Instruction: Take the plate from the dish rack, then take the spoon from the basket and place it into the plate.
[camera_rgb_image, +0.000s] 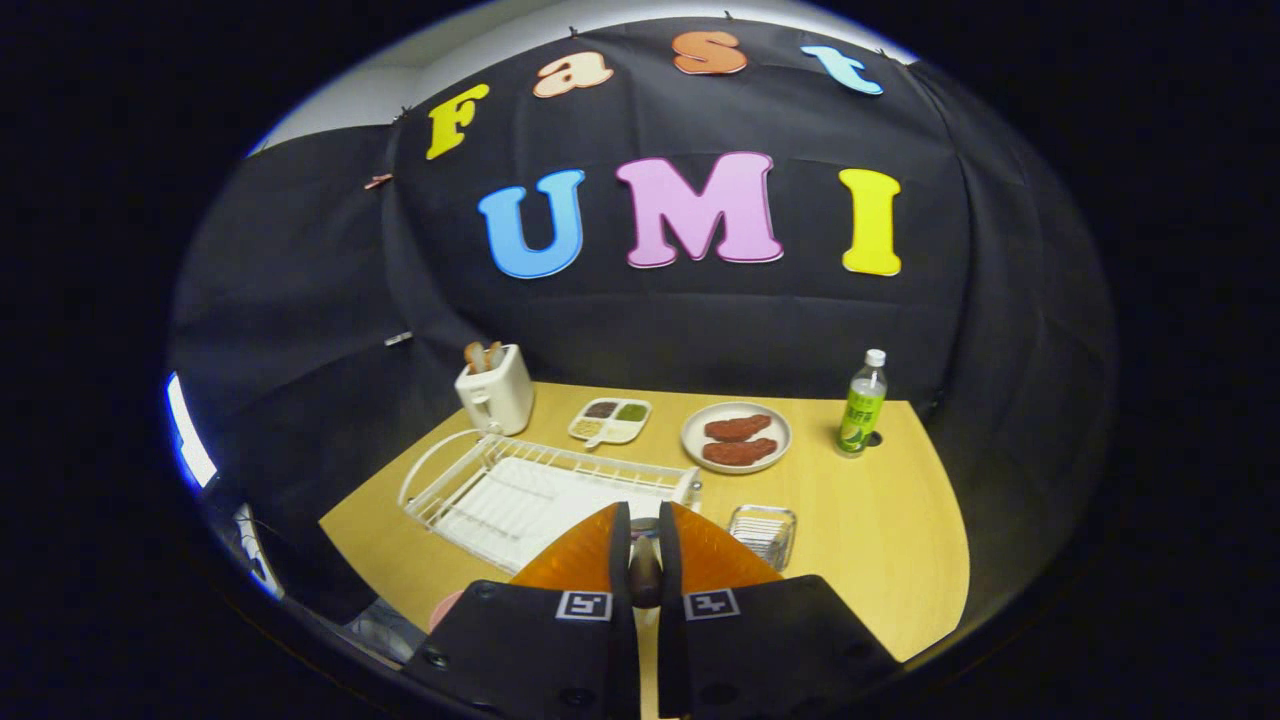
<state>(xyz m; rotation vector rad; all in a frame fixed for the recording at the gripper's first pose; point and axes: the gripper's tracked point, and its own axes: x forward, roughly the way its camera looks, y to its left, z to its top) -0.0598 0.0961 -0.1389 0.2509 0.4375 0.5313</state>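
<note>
Tongs (645, 560): nearly closed on a dark spoon (645, 572), mostly hidden between the fingers. Pink plate (447, 607): cut off behind the tongs, near the white dish rack (530, 490). Wooden surface (880, 540): wire basket (762, 532) right of the rack, black cloth wall behind.

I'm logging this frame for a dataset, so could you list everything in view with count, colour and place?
table: one, light wood, under everything.
dish rack: one, white wire, just beyond the tongs, no dishes in it.
basket: one, small, clear wire, beside the rack's near corner.
toaster: one, white, behind the rack, brown slices sticking out.
divided dish: one, white, between toaster and round plate, dark and green fillings.
round plate: one, cream, behind the basket, two reddish-brown pieces on it.
bottle: one, green, white cap, far corner.
pink item: one, partly hidden, identity unclear.
tongs: one pair, fingers close together on a dark slim item.
</note>
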